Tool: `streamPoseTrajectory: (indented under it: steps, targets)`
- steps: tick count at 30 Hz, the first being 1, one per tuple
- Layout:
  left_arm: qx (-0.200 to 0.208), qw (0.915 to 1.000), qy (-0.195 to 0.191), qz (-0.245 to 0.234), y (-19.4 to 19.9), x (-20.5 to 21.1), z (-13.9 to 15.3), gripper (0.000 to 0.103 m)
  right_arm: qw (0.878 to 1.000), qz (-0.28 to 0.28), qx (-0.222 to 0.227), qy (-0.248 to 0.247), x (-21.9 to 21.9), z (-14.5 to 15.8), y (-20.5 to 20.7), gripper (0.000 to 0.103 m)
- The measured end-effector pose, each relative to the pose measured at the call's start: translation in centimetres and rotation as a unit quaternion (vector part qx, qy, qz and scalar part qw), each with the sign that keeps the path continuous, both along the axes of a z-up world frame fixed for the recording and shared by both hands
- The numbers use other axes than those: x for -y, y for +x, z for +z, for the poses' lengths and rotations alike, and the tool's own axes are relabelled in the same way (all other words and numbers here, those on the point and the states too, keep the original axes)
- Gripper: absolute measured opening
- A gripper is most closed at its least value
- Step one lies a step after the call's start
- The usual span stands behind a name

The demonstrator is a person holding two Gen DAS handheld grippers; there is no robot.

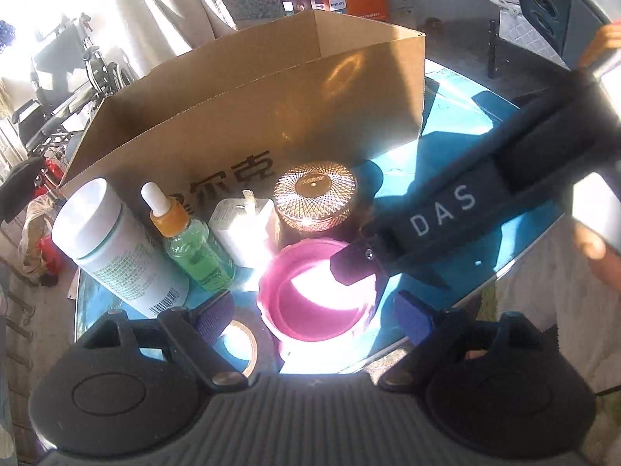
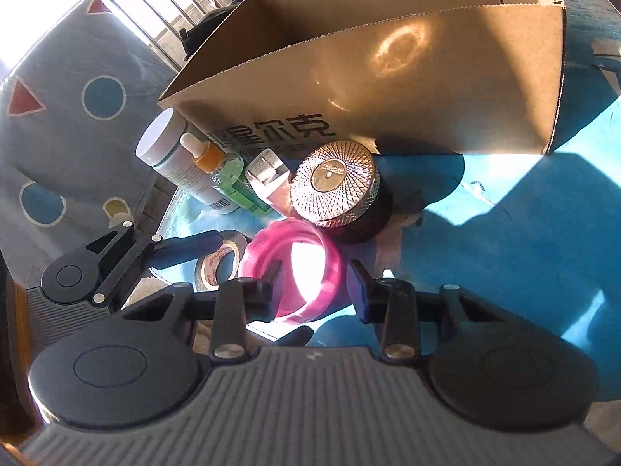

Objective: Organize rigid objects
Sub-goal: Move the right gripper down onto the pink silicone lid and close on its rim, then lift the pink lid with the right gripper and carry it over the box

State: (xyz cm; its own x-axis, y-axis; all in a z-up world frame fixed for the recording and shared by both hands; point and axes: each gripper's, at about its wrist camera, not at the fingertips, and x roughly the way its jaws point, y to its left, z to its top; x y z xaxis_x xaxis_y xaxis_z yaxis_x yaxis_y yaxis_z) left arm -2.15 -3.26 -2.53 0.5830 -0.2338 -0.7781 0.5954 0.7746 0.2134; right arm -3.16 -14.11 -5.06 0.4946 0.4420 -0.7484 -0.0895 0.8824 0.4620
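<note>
Blue table [image 1: 458,124], cardboard box [image 1: 271,108] behind jars

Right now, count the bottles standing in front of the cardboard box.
2. The white bottle stands at the left end of the row on the table. The green dropper bottle stands right beside it, next to the white plug. The box may hide others.

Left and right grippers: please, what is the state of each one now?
Left gripper: wide open, holding nothing.
Right gripper: narrowly open, fingers astride the rim of the pink cup, not visibly clamped on it.
</note>
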Motion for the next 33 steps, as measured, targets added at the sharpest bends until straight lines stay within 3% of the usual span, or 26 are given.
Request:
streamPoseTrajectory:
  steps: [6, 14, 24, 33]
  targets:
    - [-0.022, 0.9996, -0.012, 0.012, 1.0, -0.3, -0.8, 0.074, 1.0, 0.013, -0.012, -0.022, -0.6, -1.1, 1.1, 0.019]
    - [-0.031, 0.9988, -0.035, 0.014, 1.1, -0.4, -0.5, 0.073, 0.999, 0.012, -0.015, -0.028, -0.3, -1.3, 0.8, 0.014]
    - [-0.038, 0.9976, -0.046, -0.034, -0.5, 2.4, -0.6, 0.073, 0.999, -0.02, -0.016, -0.04, 2.4, -1.3, -1.3, 0.014]
    - [-0.034, 0.9977, -0.022, -0.054, -1.0, 4.3, -1.1, 0.074, 0.999, -0.039, -0.01, -0.036, 4.6, -1.5, -2.4, 0.016]
